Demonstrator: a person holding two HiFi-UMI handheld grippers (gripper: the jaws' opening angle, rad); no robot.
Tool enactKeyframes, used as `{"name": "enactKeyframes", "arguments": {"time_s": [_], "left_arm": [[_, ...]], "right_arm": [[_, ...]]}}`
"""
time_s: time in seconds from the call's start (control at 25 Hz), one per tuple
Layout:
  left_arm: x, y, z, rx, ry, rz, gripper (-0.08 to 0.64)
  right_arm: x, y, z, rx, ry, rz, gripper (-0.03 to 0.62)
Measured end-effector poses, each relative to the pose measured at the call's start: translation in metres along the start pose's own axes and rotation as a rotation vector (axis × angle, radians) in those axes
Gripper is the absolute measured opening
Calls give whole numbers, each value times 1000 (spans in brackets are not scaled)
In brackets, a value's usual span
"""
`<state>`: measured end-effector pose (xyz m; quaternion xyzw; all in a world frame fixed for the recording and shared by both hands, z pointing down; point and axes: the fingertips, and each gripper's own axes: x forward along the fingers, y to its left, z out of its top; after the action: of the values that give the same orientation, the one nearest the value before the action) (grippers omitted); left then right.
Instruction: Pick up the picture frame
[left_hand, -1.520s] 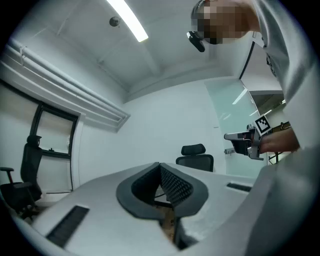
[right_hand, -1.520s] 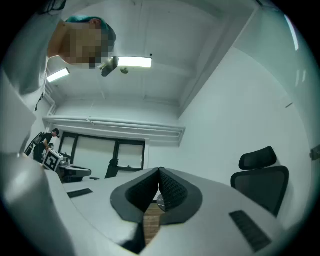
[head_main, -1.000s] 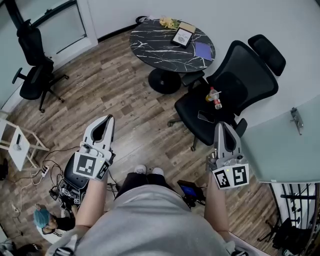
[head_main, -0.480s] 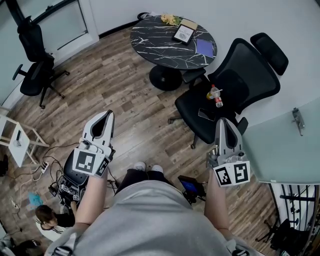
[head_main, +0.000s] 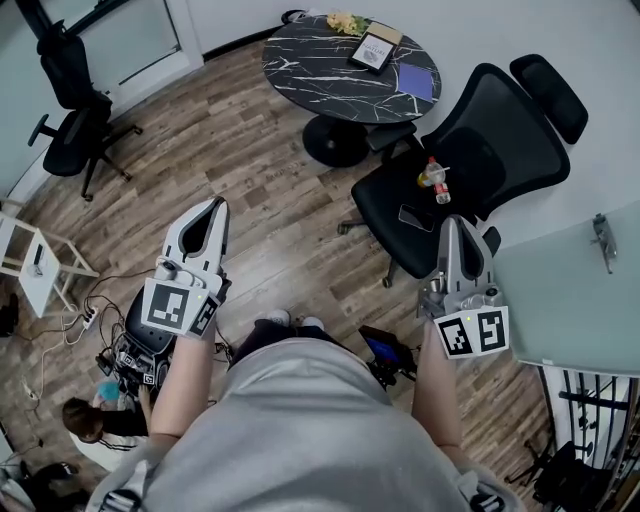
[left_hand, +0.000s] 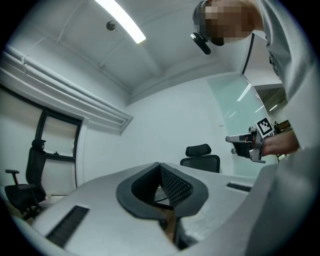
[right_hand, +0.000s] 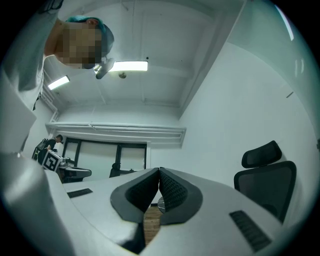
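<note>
The picture frame (head_main: 371, 50) has a dark border and lies at the far side of the round black marble table (head_main: 320, 85), at the top of the head view. Both grippers are held level over the wooden floor, far short of the table. My left gripper (head_main: 214, 207) is shut and holds nothing; in its own view the left gripper (left_hand: 160, 167) shows ribbed pads meeting at the tips. My right gripper (head_main: 450, 222) is also shut and empty, seen as the right gripper (right_hand: 159, 172) with its pads together.
A black office chair (head_main: 470, 150) beside the table carries a bottle (head_main: 432, 180) and a phone (head_main: 413, 216) on its seat. A purple notebook (head_main: 412, 82) and yellow flowers (head_main: 340, 20) lie on the table. Another chair (head_main: 70, 130), a white stand (head_main: 30, 270) and cabled gear (head_main: 140, 360) are at the left.
The table and the black chair have slid slightly toward the top of the head view. Both grippers stay shut and keep about the same place in the picture.
</note>
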<state>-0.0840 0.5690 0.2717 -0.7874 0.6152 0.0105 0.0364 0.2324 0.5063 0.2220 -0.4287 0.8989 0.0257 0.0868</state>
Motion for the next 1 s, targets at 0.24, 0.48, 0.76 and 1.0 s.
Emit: {"name": "enactKeyframes", "arguments": {"time_s": [0.24, 0.48, 0.76, 1.0], "left_arm": [[9, -12, -5, -5, -11, 31, 6], [20, -18, -12, -12, 10, 31, 6], [59, 3, -26, -31, 14, 5, 6], [114, 37, -22, -27, -5, -50, 6]], "right_arm": [[6, -17, -7, 1, 6, 36, 26], [17, -30, -13, 13, 14, 41, 26], [48, -41, -30, 18, 34, 33, 26], [96, -54, -31, -1, 27, -4, 26]]}}
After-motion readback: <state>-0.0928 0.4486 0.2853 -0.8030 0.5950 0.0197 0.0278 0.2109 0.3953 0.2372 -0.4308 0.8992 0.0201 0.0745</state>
